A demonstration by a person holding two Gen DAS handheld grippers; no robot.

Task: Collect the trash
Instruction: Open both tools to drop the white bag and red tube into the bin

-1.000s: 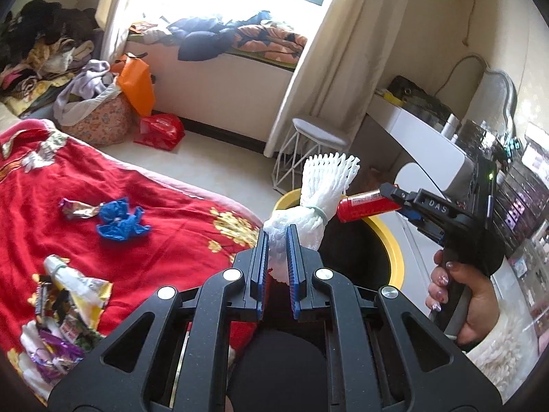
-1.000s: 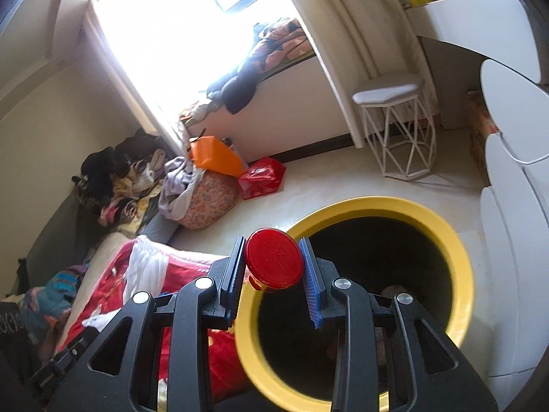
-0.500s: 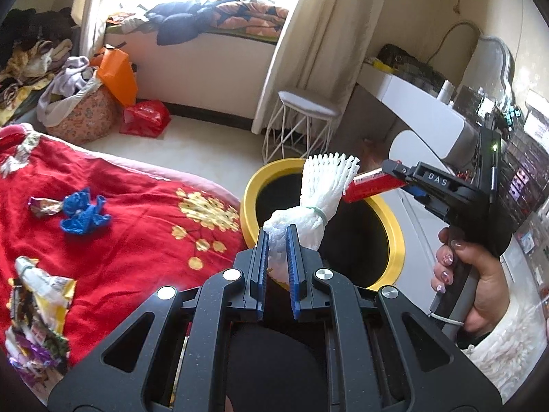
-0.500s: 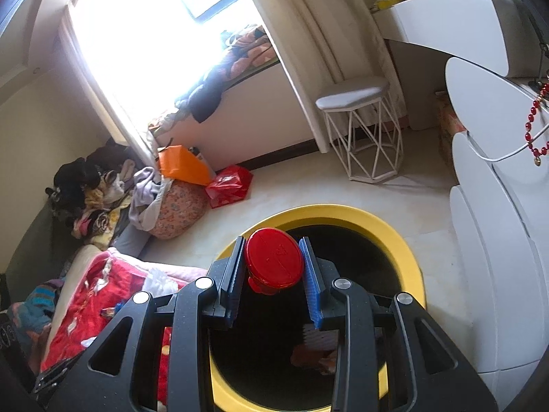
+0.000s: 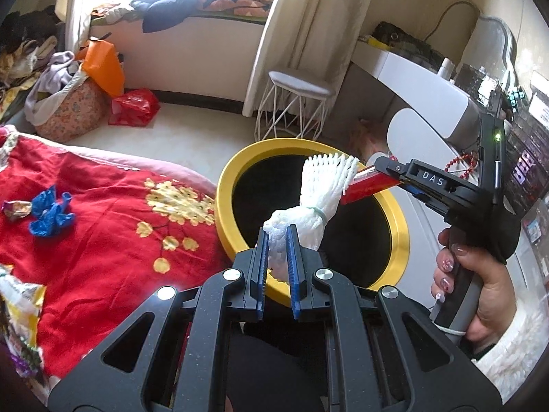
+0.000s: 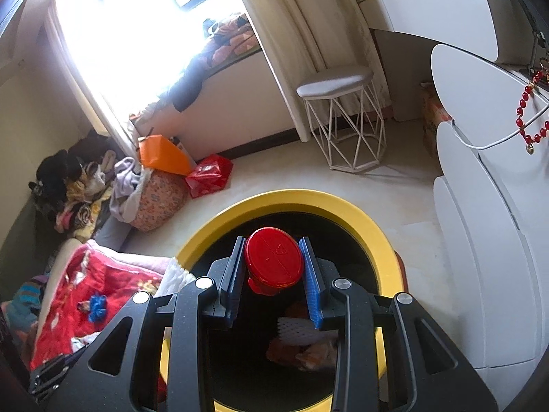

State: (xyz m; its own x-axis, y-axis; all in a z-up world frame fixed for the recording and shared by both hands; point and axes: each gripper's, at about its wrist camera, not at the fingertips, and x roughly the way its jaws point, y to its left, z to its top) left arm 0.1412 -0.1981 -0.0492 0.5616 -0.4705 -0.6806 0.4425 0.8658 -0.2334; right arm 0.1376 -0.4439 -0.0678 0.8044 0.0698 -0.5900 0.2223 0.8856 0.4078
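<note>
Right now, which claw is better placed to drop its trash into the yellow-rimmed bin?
Right. The right claw holds the red container above the bin opening; the left claw's white foam net hangs nearer the rim.

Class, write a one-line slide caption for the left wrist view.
Left gripper holds foam net over yellow bin; right gripper brings red bottle.
</note>
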